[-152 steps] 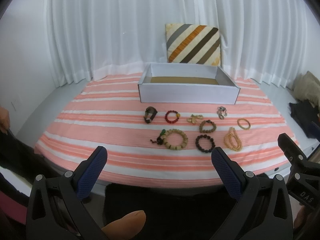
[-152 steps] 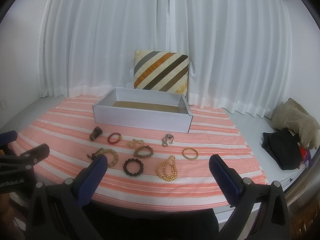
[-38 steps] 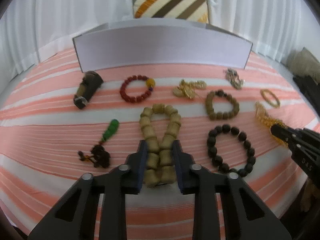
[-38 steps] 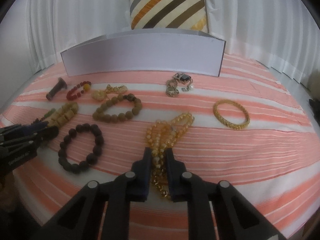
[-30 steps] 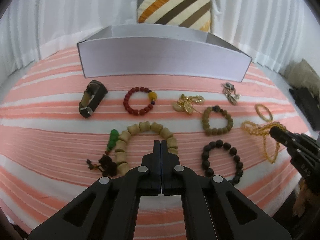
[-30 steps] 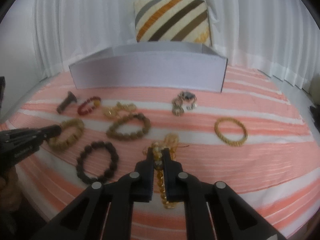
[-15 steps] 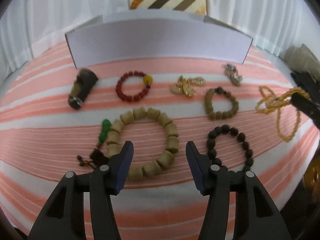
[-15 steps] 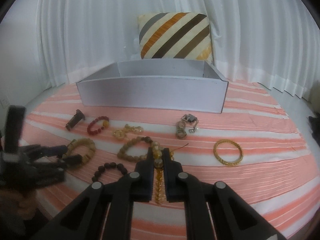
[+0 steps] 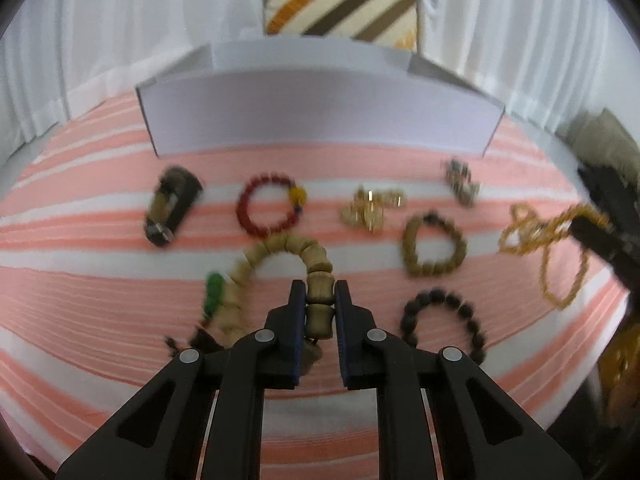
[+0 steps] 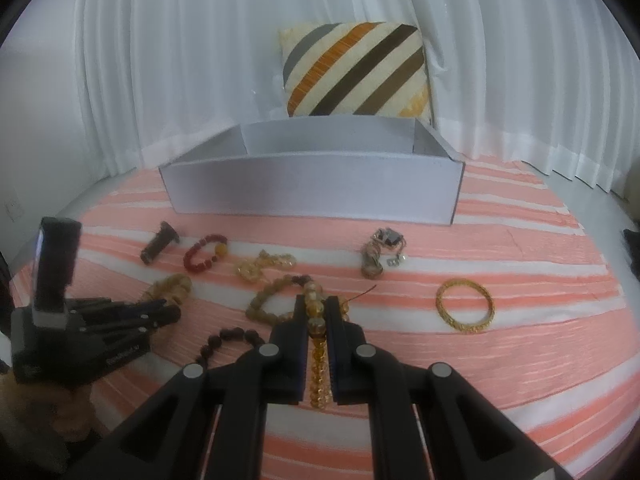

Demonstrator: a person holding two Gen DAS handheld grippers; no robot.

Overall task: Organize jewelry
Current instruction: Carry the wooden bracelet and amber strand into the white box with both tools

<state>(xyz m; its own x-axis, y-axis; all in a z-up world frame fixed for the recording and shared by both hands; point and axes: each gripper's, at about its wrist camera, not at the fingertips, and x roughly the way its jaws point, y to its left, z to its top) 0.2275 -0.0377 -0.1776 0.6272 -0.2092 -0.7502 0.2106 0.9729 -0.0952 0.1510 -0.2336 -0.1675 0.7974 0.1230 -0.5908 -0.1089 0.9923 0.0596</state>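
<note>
My left gripper (image 9: 319,292) is shut on the right side of a chunky tan bead bracelet (image 9: 288,248) with a green charm (image 9: 214,286), on the striped cloth. It shows from the side in the right wrist view (image 10: 160,310). My right gripper (image 10: 316,306) is shut on an amber bead necklace (image 10: 318,356), held above the cloth; the necklace hangs in loops in the left wrist view (image 9: 548,240). The open white box (image 10: 312,184) stands behind the jewelry.
On the pink striped cloth (image 10: 520,360) lie a red bead bracelet (image 9: 268,210), a dark cuff (image 9: 170,210), a gold chain (image 9: 370,208), a brown bead bracelet (image 9: 434,250), a black bead bracelet (image 9: 444,326), a silver piece (image 10: 378,252) and a gold bangle (image 10: 464,306). A striped cushion (image 10: 356,68) leans on the curtain.
My left gripper was open over the tan bracelet and has shut on its right side. My right gripper has kept the amber necklace lifted off the cloth.
</note>
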